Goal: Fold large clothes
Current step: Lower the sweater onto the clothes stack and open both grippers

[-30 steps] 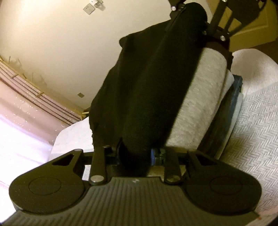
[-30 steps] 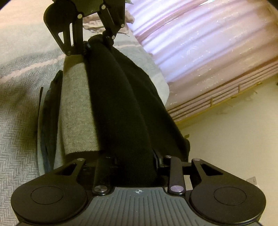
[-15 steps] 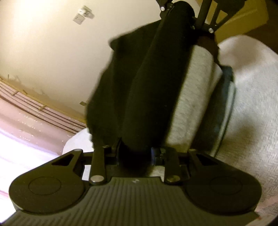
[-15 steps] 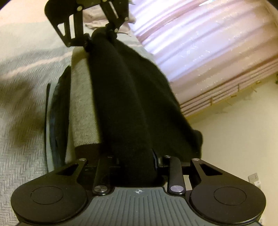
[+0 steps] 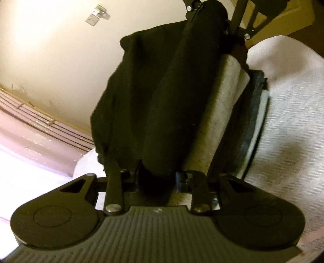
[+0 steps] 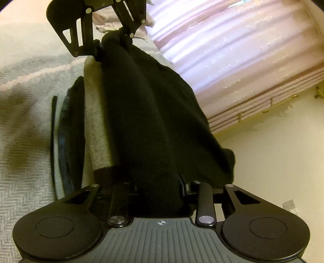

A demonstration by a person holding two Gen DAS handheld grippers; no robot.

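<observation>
A folded black garment (image 5: 162,101) (image 6: 151,111) hangs stretched between my two grippers, with a loose flap drooping off one side. My left gripper (image 5: 156,178) (image 6: 113,38) is shut on one end of it. The other end is between the jaws of my right gripper (image 6: 156,192) (image 5: 210,12), which are opening while the cloth still fills the gap. Right under the black garment lies a folded grey garment (image 5: 218,113) (image 6: 99,131) on top of a dark blue folded piece (image 5: 251,113) (image 6: 70,131).
The stack rests on a bed with a pale herringbone cover (image 5: 287,131) (image 6: 26,161). A pink curtain (image 6: 232,50) (image 5: 30,141) hangs past the bed's edge, over a cream surface with a white socket plate (image 6: 289,204) (image 5: 93,19).
The left gripper has sunk a little, bringing the black garment lower over the grey stack. The loose flap has swung further out to the side. Both ends stay held.
</observation>
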